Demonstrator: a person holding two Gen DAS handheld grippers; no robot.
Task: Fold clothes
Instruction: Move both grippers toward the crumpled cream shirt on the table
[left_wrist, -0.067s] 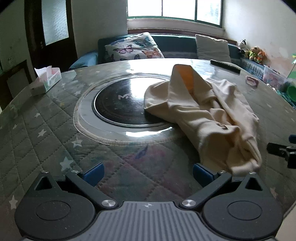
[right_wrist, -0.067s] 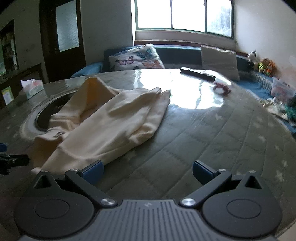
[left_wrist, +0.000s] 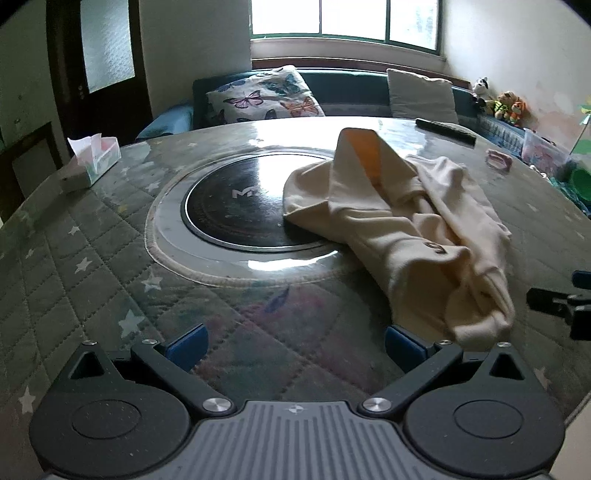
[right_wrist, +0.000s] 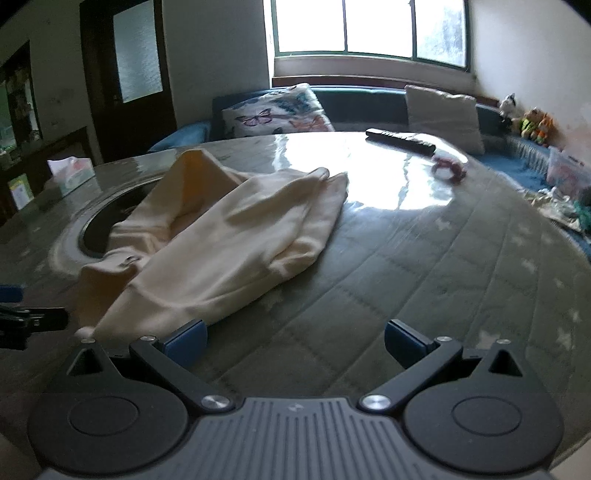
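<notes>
A cream garment (left_wrist: 399, 229) lies crumpled on the round table, partly over the black centre disc (left_wrist: 236, 203). It also shows in the right wrist view (right_wrist: 221, 251). My left gripper (left_wrist: 295, 345) is open and empty, low over the table, with the garment's near end just beyond its right finger (left_wrist: 404, 343). My right gripper (right_wrist: 293, 341) is open and empty, with the garment's near hem at its left finger (right_wrist: 184, 341). Each gripper's tip shows at the edge of the other's view.
The table has a quilted star cloth (left_wrist: 74, 266) under glass. A tissue box (left_wrist: 92, 158) stands at the far left. A remote (right_wrist: 400, 140) and a pink item (right_wrist: 448, 168) lie at the far side. A sofa with cushions (left_wrist: 266, 96) is behind.
The right wrist view has shifted slightly; the garment lies as before. Both grippers stay open.
</notes>
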